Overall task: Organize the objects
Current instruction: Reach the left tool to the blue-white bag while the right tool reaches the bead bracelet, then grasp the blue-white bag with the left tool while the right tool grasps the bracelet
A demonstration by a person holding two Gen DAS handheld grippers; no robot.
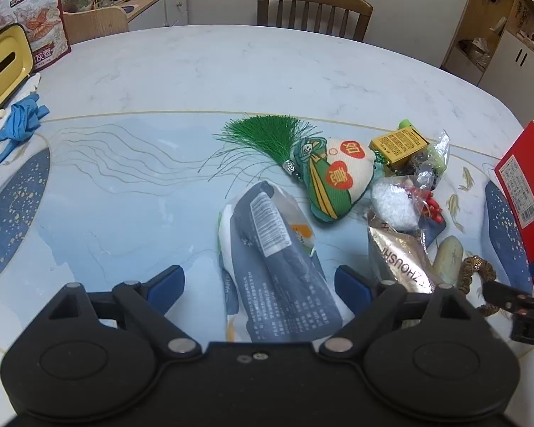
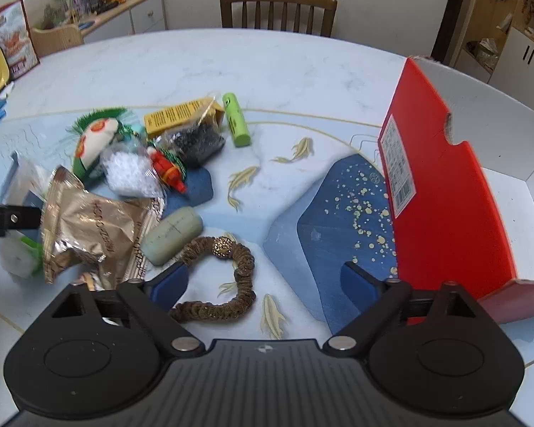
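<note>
Left gripper (image 1: 260,284): jaws spread wide, empty, straddling the tissue pack (image 1: 281,270) at lower centre of its view.
Right gripper (image 2: 263,284): equally wide, holding nothing, over the brown scrunchie (image 2: 228,281) at lower centre.
Tissue pack: likely light, soft, slippery film; best pinched across its narrow width.
Clutter: sachet (image 1: 329,178), foil packet (image 2: 92,231), green tube (image 2: 235,120).
Destination: probably the red box (image 2: 455,192), right edge.

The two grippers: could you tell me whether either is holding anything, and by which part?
Nothing is held. The left gripper is open astride the tissue pack; the right gripper is open above the brown scrunchie.
</note>
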